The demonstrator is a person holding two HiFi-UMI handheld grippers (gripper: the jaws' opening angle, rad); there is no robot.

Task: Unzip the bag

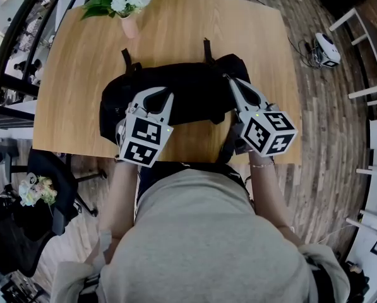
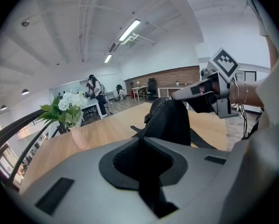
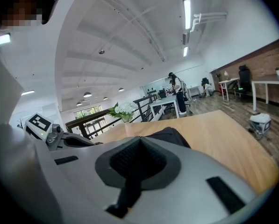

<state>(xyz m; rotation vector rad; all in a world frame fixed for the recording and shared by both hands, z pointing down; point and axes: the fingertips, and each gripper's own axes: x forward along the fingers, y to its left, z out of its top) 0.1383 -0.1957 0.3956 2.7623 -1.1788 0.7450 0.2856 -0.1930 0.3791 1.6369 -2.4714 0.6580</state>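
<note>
The left hand-held gripper (image 1: 156, 94) pinches the bag (image 1: 194, 92) and the right hand-held gripper (image 1: 228, 79) is shut on its top, so I think pulling the zip (image 2: 152, 120) along comes next.

- One black bag (image 1: 194, 93).
- Two grippers, the left gripper (image 1: 160, 96) and the right gripper (image 1: 229, 81).
- One wooden table (image 1: 175, 30).
- One pink vase (image 1: 129, 25) of white flowers.

The black bag (image 1: 194, 96) fills the middle of the near side of the table (image 1: 175, 36). The left gripper (image 1: 156, 95) and the right gripper (image 1: 230, 81) are both down on it. Past the bag the wood is bare, so there is room to reach. A vase of white flowers (image 1: 129, 8) stands at the far left corner. Two straps (image 1: 126, 60) stick out behind the bag.
</note>
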